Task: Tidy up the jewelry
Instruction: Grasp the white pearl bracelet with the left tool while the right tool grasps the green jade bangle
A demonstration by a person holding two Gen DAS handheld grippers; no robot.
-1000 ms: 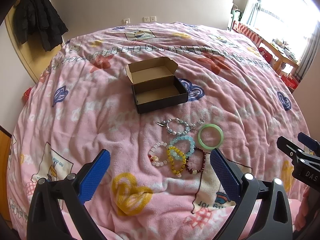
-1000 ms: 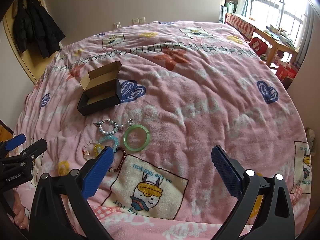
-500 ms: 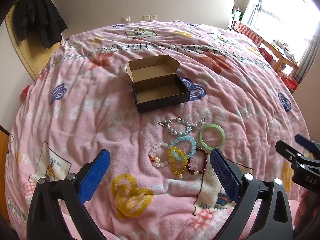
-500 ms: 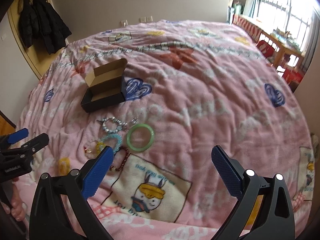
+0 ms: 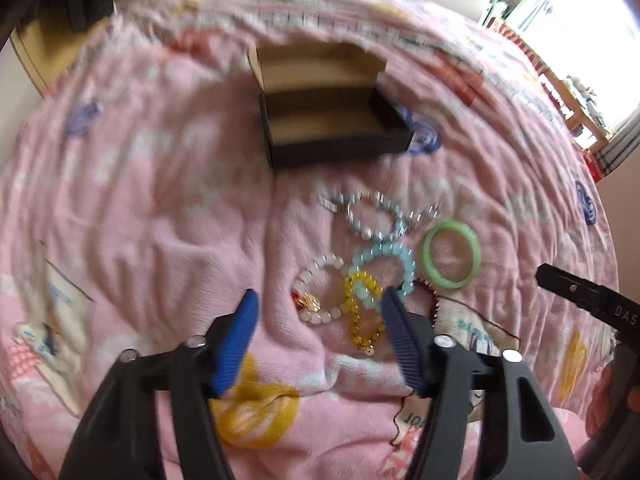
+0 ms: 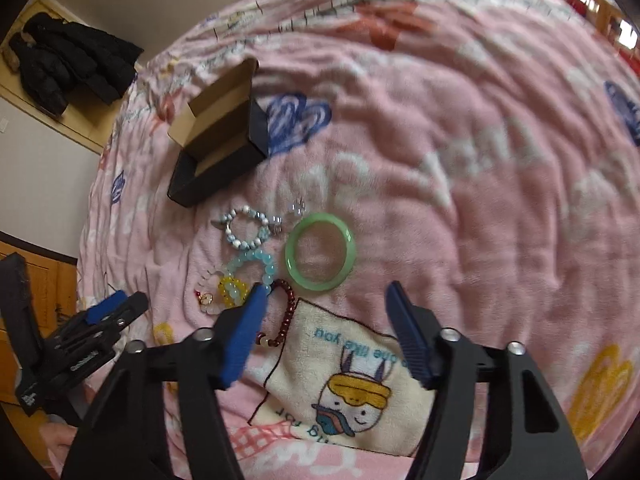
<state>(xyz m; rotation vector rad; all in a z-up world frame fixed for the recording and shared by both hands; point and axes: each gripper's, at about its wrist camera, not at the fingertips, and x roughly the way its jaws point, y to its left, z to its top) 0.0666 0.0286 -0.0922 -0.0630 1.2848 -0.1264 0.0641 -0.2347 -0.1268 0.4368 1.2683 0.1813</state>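
Note:
An open black box (image 5: 336, 128) with a brown lid lies on the pink bedspread; it also shows in the right wrist view (image 6: 218, 142). Below it lie several bracelets: a grey-white beaded one (image 5: 374, 216), a light blue one (image 5: 384, 268), a white one (image 5: 320, 296), a yellow one (image 5: 362, 312), a dark red one (image 6: 286, 314) and a green bangle (image 5: 452, 254) (image 6: 320, 252). My left gripper (image 5: 320, 304) is open, empty, just above the white and yellow bracelets. My right gripper (image 6: 326, 300) is open, empty, just short of the green bangle.
The bed's pink blanket (image 5: 140, 200) fills both views, with a cream cartoon patch (image 6: 344, 380) near the front. Black coats (image 6: 72, 64) hang on the left wall. A wooden table (image 5: 576, 92) stands by the window at the right.
Both grippers have dropped lower and moved forward toward the bracelets. The jaws of both have narrowed but remain open. The views are now blurred from motion.

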